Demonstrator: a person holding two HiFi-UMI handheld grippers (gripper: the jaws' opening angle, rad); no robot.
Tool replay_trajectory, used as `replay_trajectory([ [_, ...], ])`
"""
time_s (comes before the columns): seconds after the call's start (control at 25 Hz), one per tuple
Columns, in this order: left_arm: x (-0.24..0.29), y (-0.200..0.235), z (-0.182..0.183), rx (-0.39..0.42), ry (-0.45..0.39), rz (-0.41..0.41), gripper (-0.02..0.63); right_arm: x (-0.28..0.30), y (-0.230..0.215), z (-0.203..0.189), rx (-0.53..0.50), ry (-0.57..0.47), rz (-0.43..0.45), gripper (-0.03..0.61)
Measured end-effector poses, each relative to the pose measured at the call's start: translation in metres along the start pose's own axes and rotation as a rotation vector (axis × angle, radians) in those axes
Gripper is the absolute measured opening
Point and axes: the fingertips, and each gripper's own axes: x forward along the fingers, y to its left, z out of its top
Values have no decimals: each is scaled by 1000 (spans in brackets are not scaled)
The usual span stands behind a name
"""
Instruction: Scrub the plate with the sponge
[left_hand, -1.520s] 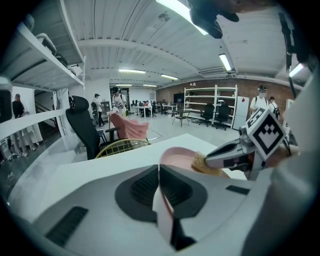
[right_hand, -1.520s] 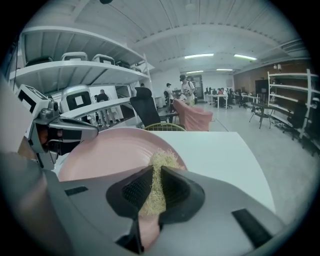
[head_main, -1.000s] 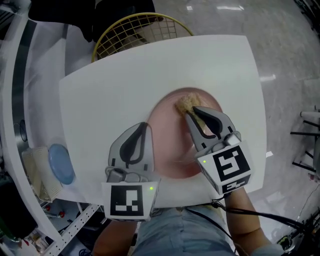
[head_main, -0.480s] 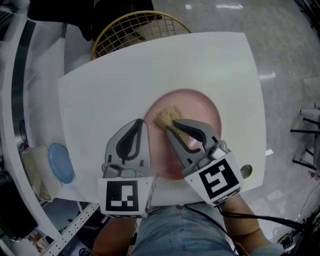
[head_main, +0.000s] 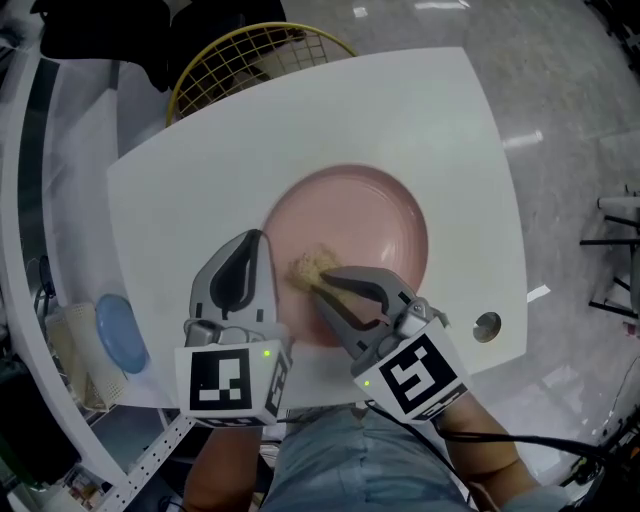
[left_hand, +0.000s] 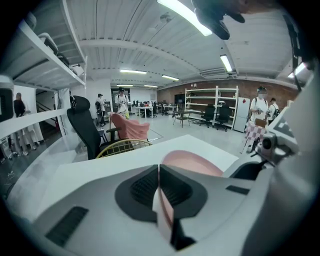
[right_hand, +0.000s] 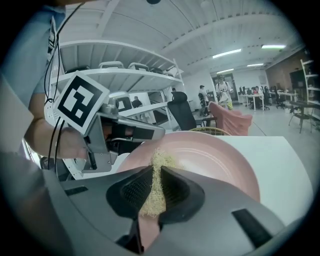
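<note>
A round pink plate (head_main: 360, 225) lies on the white table (head_main: 190, 170). My left gripper (head_main: 261, 243) is shut on the plate's left rim; in the left gripper view a thin pink edge (left_hand: 165, 212) runs between the closed jaws, with the plate (left_hand: 197, 161) beyond. My right gripper (head_main: 318, 278) is shut on a tan fibrous sponge (head_main: 309, 266), which rests on the plate's near-left part. In the right gripper view the sponge (right_hand: 152, 187) sticks out past the jaws onto the plate (right_hand: 220, 157), and the left gripper (right_hand: 125, 134) is just behind it.
A yellow wire basket (head_main: 245, 60) stands just past the table's far edge. A blue disc (head_main: 120, 332) lies on a rack at the lower left. A small round hole (head_main: 487, 326) is near the table's right front corner. A black chair (left_hand: 84, 125) is behind the basket.
My right gripper has dragged the sponge across the plate from its far side to its near-left part. The left gripper has kept its hold on the rim.
</note>
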Motion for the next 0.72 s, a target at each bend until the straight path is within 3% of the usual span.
replay_trajectory([
  [0.28, 0, -1, -3, 24, 6, 8, 20, -12, 6, -23, 30, 20, 10, 55],
  [0.72, -1, -7, -7, 55, 21, -1, 20, -37, -11, -51, 77, 50, -47, 55],
])
